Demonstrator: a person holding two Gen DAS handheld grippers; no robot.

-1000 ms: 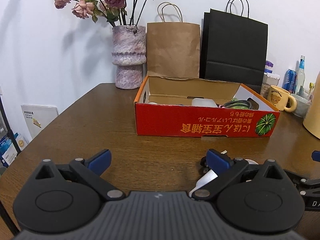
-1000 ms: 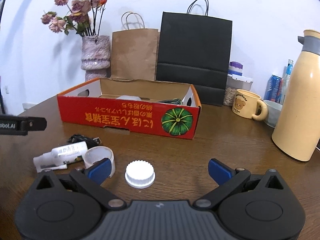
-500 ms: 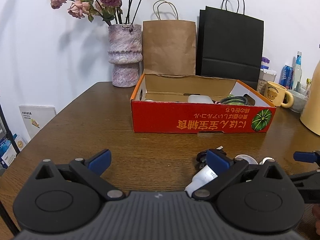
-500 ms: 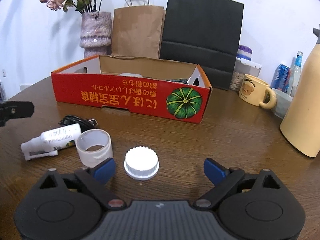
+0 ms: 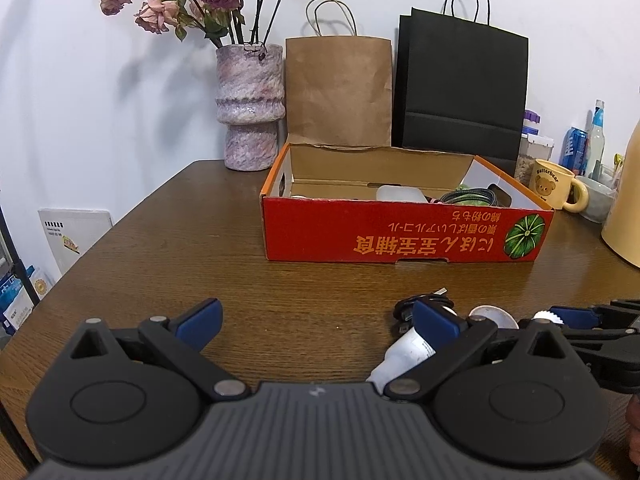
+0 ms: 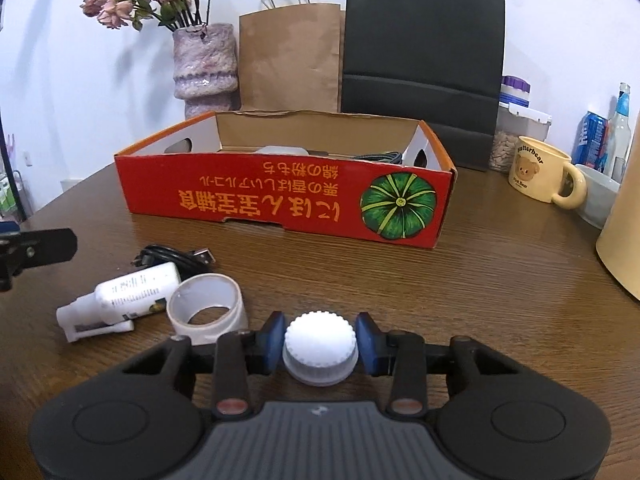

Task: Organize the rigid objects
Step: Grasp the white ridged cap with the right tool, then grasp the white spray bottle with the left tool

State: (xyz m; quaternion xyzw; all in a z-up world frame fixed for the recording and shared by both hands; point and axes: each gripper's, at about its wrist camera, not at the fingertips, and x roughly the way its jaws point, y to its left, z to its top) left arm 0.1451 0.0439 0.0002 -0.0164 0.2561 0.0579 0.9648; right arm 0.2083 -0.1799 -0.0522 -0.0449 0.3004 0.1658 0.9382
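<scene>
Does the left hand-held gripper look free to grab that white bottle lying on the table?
Probably yes. The left hand-held gripper is open and empty, and the bottle lies right by its right finger. The tape roll and cable crowd its far end.

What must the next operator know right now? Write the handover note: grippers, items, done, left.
Right gripper: fingers against both sides of the white ribbed cap, which looks to be on the table; not lifted.
Left gripper: open, empty, over bare table left of the loose items.
Loose in front of the red box: spray bottle lying down, tape roll, black USB cable.
Done: the box already holds a white container and a coiled cable.
Left: box the cap, then the other three.
</scene>
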